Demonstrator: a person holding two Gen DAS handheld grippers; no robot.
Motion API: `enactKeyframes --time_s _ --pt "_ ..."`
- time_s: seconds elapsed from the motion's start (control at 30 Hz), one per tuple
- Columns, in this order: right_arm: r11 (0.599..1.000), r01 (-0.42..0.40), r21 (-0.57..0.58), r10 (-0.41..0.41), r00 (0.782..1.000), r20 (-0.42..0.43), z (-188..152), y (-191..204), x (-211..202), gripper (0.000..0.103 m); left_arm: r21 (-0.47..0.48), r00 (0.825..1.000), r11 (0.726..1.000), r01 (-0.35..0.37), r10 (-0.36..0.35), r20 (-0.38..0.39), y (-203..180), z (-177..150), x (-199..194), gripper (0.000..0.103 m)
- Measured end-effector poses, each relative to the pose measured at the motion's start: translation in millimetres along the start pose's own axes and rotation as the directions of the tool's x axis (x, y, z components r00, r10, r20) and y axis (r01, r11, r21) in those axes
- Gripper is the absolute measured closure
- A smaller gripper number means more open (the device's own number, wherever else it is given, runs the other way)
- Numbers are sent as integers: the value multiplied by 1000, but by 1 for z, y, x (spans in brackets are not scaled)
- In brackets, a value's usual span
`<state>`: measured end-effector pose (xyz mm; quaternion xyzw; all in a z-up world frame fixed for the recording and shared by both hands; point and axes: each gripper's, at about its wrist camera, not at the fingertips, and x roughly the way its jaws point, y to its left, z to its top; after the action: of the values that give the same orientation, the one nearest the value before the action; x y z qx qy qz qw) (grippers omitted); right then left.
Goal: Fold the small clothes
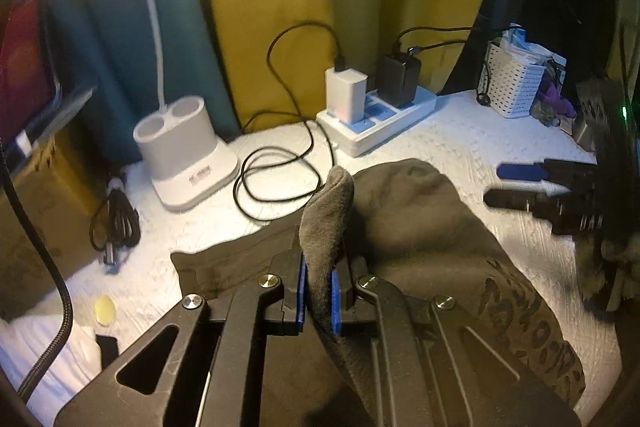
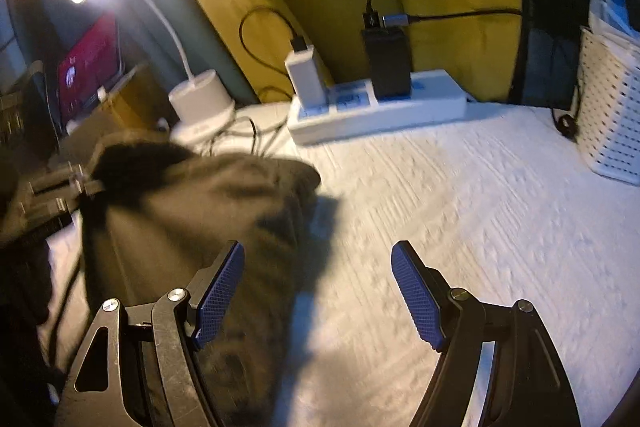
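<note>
A dark olive-grey sock (image 1: 420, 227) with a rubber grip pattern on its sole lies on the white textured table (image 1: 440, 131). My left gripper (image 1: 319, 295) is shut on one end of the sock, and a fold of the cloth stands up between its blue pads. In the right wrist view the same sock (image 2: 192, 211) is lifted at the left, where the left gripper (image 2: 76, 187) pinches it. My right gripper (image 2: 318, 291) hangs open over the sock's near edge and the bare table, nothing between its fingers. It also shows at the right edge of the left wrist view as the right gripper (image 1: 520, 187).
A white desk lamp base (image 1: 184, 155) and black cables (image 1: 280, 171) stand at the back left. A white power strip (image 1: 376, 119) with chargers sits at the back centre, a white perforated basket (image 1: 514, 79) at the back right. Yellow and teal curtains hang behind.
</note>
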<state>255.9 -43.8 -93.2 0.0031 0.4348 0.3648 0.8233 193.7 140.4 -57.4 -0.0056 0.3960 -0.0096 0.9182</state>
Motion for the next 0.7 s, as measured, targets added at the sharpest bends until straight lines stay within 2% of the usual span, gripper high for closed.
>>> enactKeyframes --time_s 0.13,0.2,0.33,0.43,0.47,0.5,0.7 --pt "996 -72 55 73 997 -27 17 -3 17 27 -39 1000 999 20 -20 -12 10 -10 6 95" --pt "990 -106 90 111 992 -57 23 -3 31 41 -61 999 998 33 -34 -15 16 -15 9 95" --pt "970 -177 166 198 973 -118 28 -1 62 52 -93 998 994 61 -63 -19 25 -21 12 95" --pt "950 -235 205 264 956 -127 29 2 76 69 -93 998 993 66 -68 -17 26 -22 13 95" --pt "949 -243 200 271 954 -125 31 4 77 79 -94 997 993 69 -71 -14 27 -22 12 95" --pt "952 -245 183 269 955 -120 35 8 76 82 -94 997 993 70 -71 -12 28 -21 12 95" --pt "988 -153 27 155 982 -108 47 30 79 83 -153 995 984 91 -95 -21 43 -23 22 95"
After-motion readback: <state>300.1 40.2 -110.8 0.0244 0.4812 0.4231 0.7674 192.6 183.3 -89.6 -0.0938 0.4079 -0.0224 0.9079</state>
